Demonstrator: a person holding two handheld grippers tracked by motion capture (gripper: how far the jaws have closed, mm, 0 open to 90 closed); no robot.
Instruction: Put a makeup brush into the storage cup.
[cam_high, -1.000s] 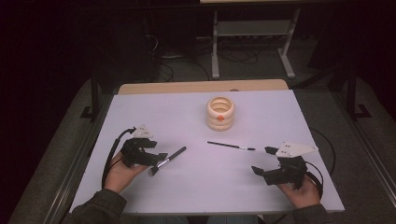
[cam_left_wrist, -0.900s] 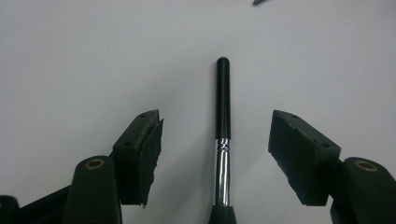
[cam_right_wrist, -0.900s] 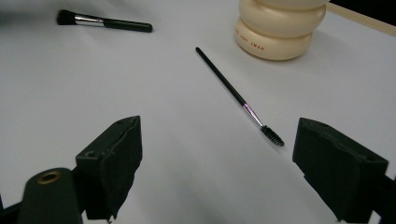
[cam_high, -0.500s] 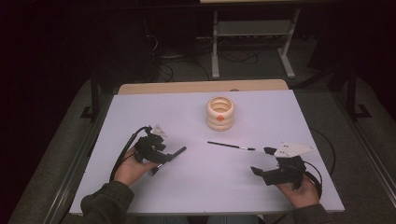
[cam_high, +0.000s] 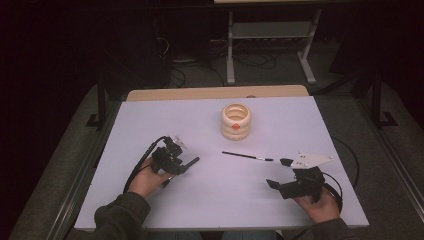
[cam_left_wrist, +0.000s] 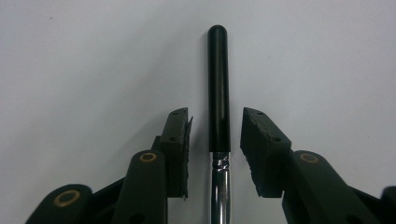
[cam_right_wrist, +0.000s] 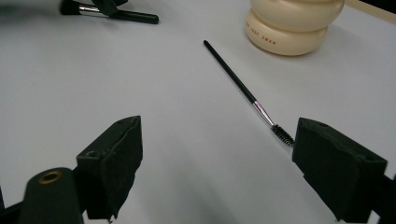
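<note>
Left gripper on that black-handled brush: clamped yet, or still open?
Open. The left gripper has just been closing, its jaws astride the brush, but bare table shows between each pad and the handle.

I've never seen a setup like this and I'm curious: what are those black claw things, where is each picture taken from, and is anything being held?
A person sits at a white table with a hand-held gripper in each hand. One picture looks down from above; the other two come from cameras riding on the grippers, looking along their black fingers. On the table lie a thick brush, a thin brush and a cream ringed pot. The left gripper has just been closing its fingers around the thick brush's handle, but gaps remain on both sides, so nothing is gripped yet. The right gripper is wide open near the thin brush.
</note>
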